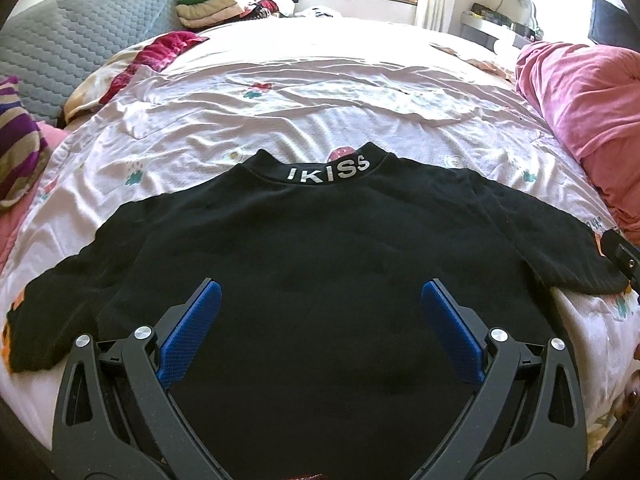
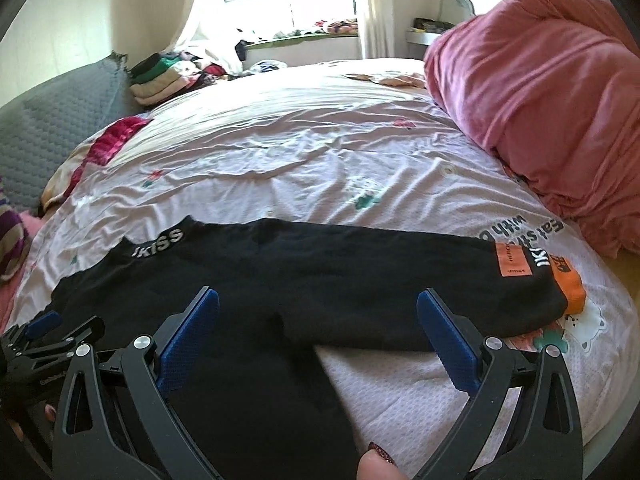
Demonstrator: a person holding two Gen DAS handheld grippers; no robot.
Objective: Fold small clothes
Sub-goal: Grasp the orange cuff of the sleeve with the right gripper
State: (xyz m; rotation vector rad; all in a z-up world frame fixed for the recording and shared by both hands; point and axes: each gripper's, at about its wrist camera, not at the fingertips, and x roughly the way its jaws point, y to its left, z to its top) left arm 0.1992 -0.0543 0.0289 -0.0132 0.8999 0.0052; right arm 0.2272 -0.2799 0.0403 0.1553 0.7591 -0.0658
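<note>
We are holding the left gripper (image 1: 320, 292) over the black shirt's (image 1: 320, 240) body, its fingers spread wide and gripping nothing. The shirt is lying flat on the bed sheet (image 1: 304, 96), sleeves out sideways. Our right gripper (image 2: 318, 300) is hovering above the right sleeve (image 2: 460, 280), fingers apart too.

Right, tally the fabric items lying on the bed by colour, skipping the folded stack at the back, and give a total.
Black: 1, the black top
Pink: 1, the pink blanket
Crimson: 1, the crimson cloth
Purple striped: 1, the striped cloth
Total: 4
</note>
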